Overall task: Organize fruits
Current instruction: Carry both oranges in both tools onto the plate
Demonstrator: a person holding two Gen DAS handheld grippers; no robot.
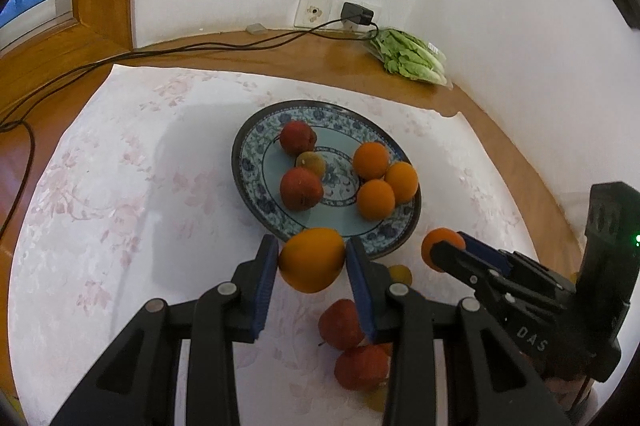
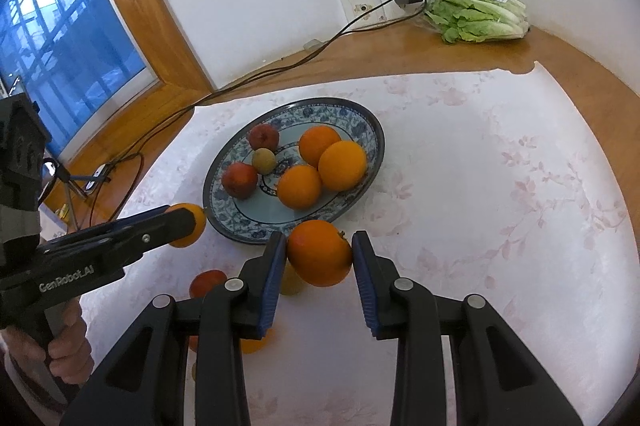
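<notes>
My left gripper (image 1: 312,246) is shut on an orange (image 1: 312,262), held just above the near rim of a blue patterned plate (image 1: 256,146). To its right, my right gripper (image 1: 448,244) is shut on a second orange (image 2: 320,252), also by the plate's near edge (image 2: 372,130). From the right wrist view the left gripper (image 2: 188,220) shows at the left with its orange. The plate holds three oranges (image 1: 372,160), two red apples (image 1: 300,188) and a small greenish fruit (image 1: 310,162). Loose apples (image 1: 342,324) and a small yellow fruit (image 1: 400,274) lie on the cloth below the grippers.
A bagged lettuce (image 1: 408,56) lies on the wooden top by the back wall. A black charger (image 1: 356,12) sits in the wall socket and its cable (image 1: 160,50) trails left. The wooden window frame (image 2: 132,6) stands at the left. A person's hand (image 2: 64,338) holds the left gripper's handle.
</notes>
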